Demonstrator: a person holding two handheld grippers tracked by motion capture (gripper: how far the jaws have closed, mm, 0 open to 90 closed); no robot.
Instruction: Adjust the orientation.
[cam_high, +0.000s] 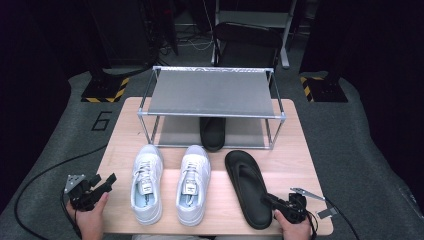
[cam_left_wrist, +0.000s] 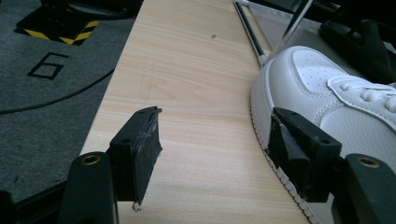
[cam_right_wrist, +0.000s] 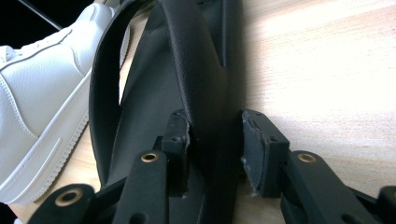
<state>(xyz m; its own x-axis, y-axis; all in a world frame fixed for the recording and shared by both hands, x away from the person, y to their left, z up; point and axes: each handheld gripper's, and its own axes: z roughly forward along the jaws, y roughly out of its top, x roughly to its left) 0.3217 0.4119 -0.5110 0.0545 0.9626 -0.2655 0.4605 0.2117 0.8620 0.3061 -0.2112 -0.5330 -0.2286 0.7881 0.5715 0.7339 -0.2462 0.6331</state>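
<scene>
Pinched the black flip-flop (cam_right_wrist: 187, 93) at its heel edge with the right gripper (cam_right_wrist: 215, 140), presumably to carry it to the shoe rack (cam_high: 212, 92) beside its mate (cam_high: 212, 132). Kept the left gripper (cam_left_wrist: 212, 154) spread, idle, beside the white sneaker (cam_left_wrist: 327, 93).

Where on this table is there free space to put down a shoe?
The top shelf of the rack is bare. The table has free wood right of the black sandal and left of the white sneakers. The middle front is crowded; a second sandal lies under the rack.
</scene>
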